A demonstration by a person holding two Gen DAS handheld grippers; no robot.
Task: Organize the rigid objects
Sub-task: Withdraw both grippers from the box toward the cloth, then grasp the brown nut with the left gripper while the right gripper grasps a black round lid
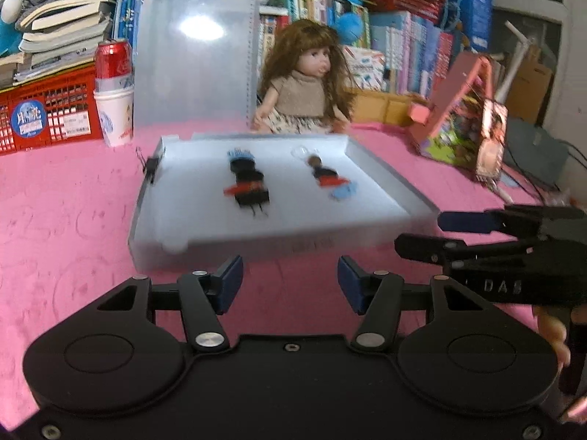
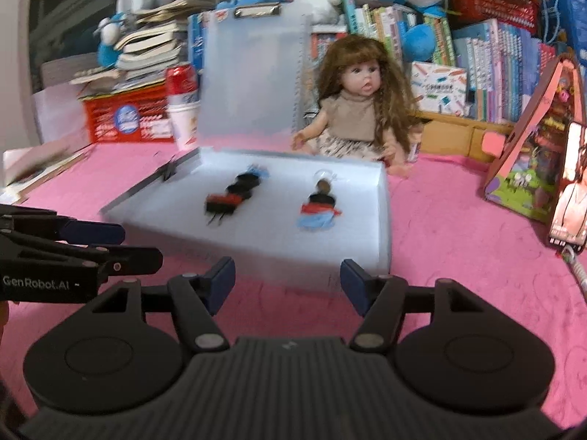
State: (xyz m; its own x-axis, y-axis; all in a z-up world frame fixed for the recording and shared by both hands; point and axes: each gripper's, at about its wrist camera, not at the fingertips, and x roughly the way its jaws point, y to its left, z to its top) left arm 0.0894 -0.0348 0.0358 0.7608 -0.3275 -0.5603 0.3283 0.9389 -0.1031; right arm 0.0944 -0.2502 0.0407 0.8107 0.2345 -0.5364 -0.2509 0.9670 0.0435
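Both your left gripper (image 1: 290, 280) and right gripper (image 2: 288, 280) gape empty; the open case (image 1: 389, 176) lies at twelve o'clock, its two figures pointing lengthwise toward you.

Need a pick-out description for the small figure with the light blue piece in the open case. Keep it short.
Start at the translucent clipboard case lying open on the pink cloth, in front of the seated doll. Two small figures lie inside; take the small figure nearer the doll. Unlike the black-and-red figure beside it, it has a brown head and a light blue piece at its near end.
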